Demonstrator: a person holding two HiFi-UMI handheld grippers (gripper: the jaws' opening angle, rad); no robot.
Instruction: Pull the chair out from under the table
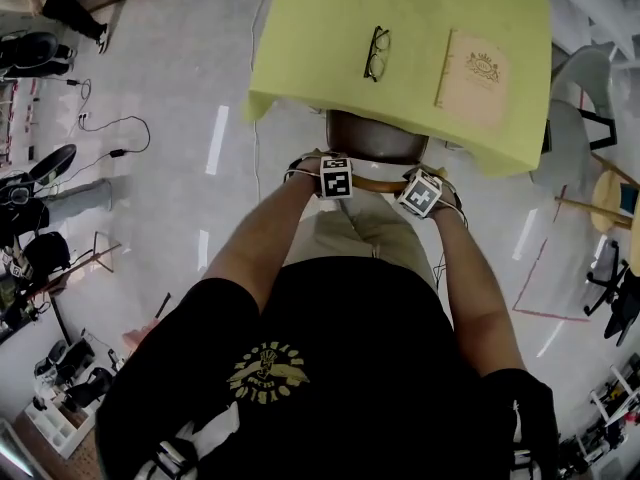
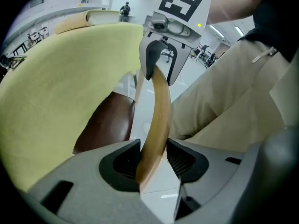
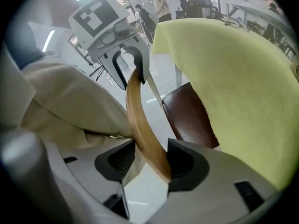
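The chair's brown seat (image 1: pixel 375 136) is partly tucked under the table, which is draped in a yellow-green cloth (image 1: pixel 320 28). Its curved wooden backrest (image 1: pixel 380 183) runs between my two grippers. My left gripper (image 1: pixel 320 168) straddles the backrest's left end. In the left gripper view the wooden strip (image 2: pixel 156 125) leans against one pad, with a gap to the other, so the left gripper (image 2: pixel 154 160) is open. My right gripper (image 1: pixel 432 186) straddles the right end in the same way. There the strip (image 3: pixel 142 129) rests on one pad of the right gripper (image 3: pixel 147 164), also open.
Glasses (image 1: pixel 377 53) and a tan notebook (image 1: pixel 474 76) lie on the cloth. My legs in beige trousers (image 1: pixel 365 233) stand directly behind the chair. Grey chairs (image 1: pixel 590 88) and wooden stools (image 1: pixel 610 198) stand to the right. Cables (image 1: pixel 100 128) and gear lie on the floor at left.
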